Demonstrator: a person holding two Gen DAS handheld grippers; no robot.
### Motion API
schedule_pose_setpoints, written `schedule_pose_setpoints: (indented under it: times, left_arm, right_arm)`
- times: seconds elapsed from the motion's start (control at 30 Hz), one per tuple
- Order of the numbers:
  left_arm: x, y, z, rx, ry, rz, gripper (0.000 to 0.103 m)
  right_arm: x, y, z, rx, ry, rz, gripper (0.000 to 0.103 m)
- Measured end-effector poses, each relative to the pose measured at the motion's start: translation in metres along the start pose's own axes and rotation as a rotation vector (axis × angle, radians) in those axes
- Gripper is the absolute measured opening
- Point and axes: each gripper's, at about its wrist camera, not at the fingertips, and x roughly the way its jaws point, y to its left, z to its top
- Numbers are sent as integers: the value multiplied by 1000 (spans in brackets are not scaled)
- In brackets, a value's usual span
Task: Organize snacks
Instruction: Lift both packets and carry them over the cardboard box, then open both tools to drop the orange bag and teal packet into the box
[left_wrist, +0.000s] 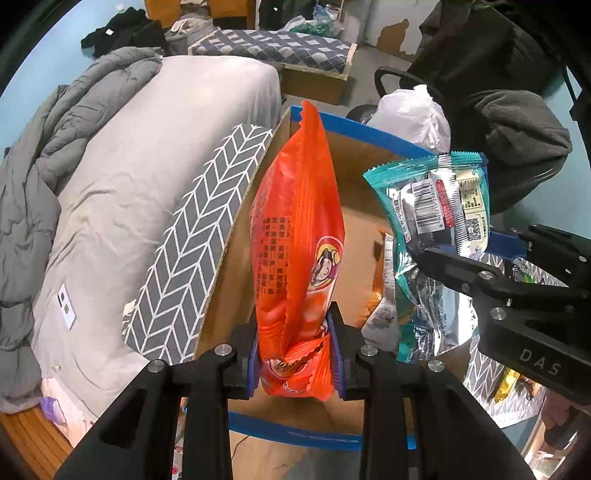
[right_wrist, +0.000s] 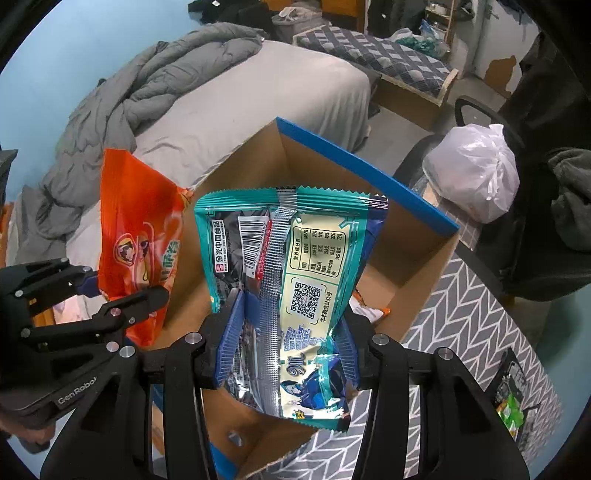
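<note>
Gripping an orange pack (left_wrist: 295, 236) in my left gripper (left_wrist: 297, 354), I have the blue pads (left_wrist: 338, 354) pressed tight on its crumpled lower end, jaws nearly closed. The pack stands upright above the open box (left_wrist: 354, 173), its jagged top edge reaching up past the box's far blue rim. A cartoon face and printed text show on its side.

My right gripper (right_wrist: 286, 347) pinches a teal pack (right_wrist: 291, 280) by its lower half, jaws partly closed with the foil bunched between the pads (right_wrist: 231, 332). Its back faces me: a barcode, a nutrition table and a QR code, with the silver centre seam running down the middle. This pack also hangs over the box, just beside the orange one but not touching it.

Inside the box, on its brown floor, a few other packets (left_wrist: 384, 288) lie partly hidden behind what I hold. The box has blue edges and one flap patterned in grey and white herringbone (left_wrist: 199, 236). It sits on a herringbone cloth (right_wrist: 458, 325), where a green packet (right_wrist: 511, 410) lies at the right.

Beyond the box stands a bed (right_wrist: 236, 107) with a rumpled grey duvet (right_wrist: 147, 85). A white plastic bag (right_wrist: 476, 170) rests on a black chair (right_wrist: 480, 110) to the right.
</note>
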Motion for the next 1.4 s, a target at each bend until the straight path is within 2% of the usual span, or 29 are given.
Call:
schedule_pose_setpoints:
  times: [0.07, 0.2, 0.27, 0.4, 0.67, 1.0, 1.4]
  left_arm:
    - [0, 2, 0, -2, 2, 3, 35]
    - [-3, 2, 3, -3, -18, 23, 36]
    - [-7, 1, 4, -2, -30, 32, 41]
    - [-14, 1, 5, 2, -40, 48, 47]
    - [-24, -9, 3, 10, -45, 36, 52]
    - [-33, -40, -4, 36, -31, -15, 52]
    - [-35, -96, -11, 146, -3, -69, 52]
  right_arm:
    - [1, 0, 2, 2, 5, 4, 47]
    - [1, 1, 6, 3, 6, -7, 49]
    - [-1, 1, 7, -1, 4, -13, 49]
    - [-6, 0, 8, 6, -9, -30, 63]
    - [-22, -8, 2, 15, -38, -87, 72]
    - [-41, -40, -25, 93, -34, -135, 72]
    - [-71, -83, -70, 207, -37, -191, 72]
